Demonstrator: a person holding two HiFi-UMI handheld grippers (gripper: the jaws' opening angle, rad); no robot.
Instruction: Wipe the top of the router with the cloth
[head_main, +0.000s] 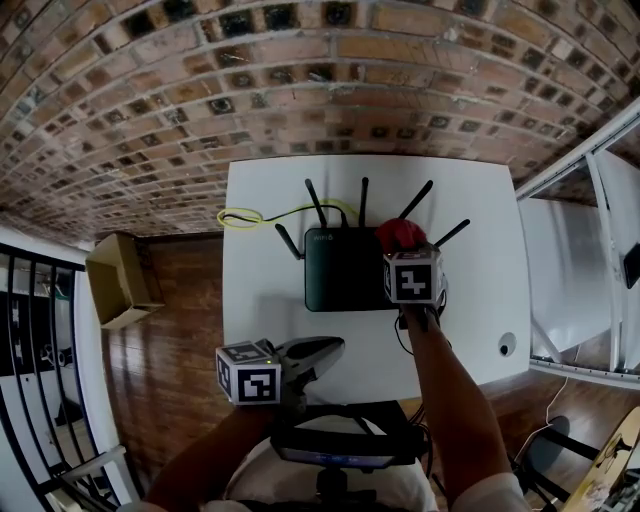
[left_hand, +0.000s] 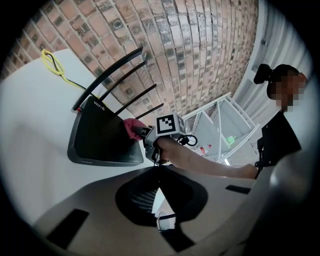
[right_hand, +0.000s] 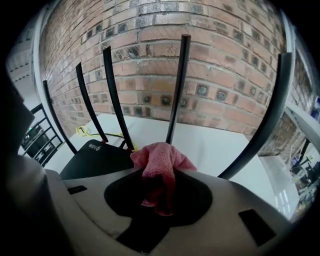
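Observation:
A black router (head_main: 345, 268) with several upright antennas lies flat on the white table (head_main: 260, 300). My right gripper (head_main: 405, 245) is shut on a pink-red cloth (head_main: 400, 235) over the router's back right corner, among the antennas. The right gripper view shows the cloth (right_hand: 159, 165) bunched between the jaws, with the router top (right_hand: 97, 157) just to its left. My left gripper (head_main: 325, 352) hovers at the table's near edge, away from the router, jaws together with nothing in them. The left gripper view shows the router (left_hand: 105, 135) and the cloth (left_hand: 131, 127) at its right edge.
A yellow cable (head_main: 250, 216) runs from the router's back toward the table's far left. A small round object (head_main: 507, 345) lies at the near right corner. A brick wall (head_main: 300, 80) stands behind the table, a cardboard box (head_main: 120, 280) sits on the floor at left, and a white frame (head_main: 580, 260) stands at right.

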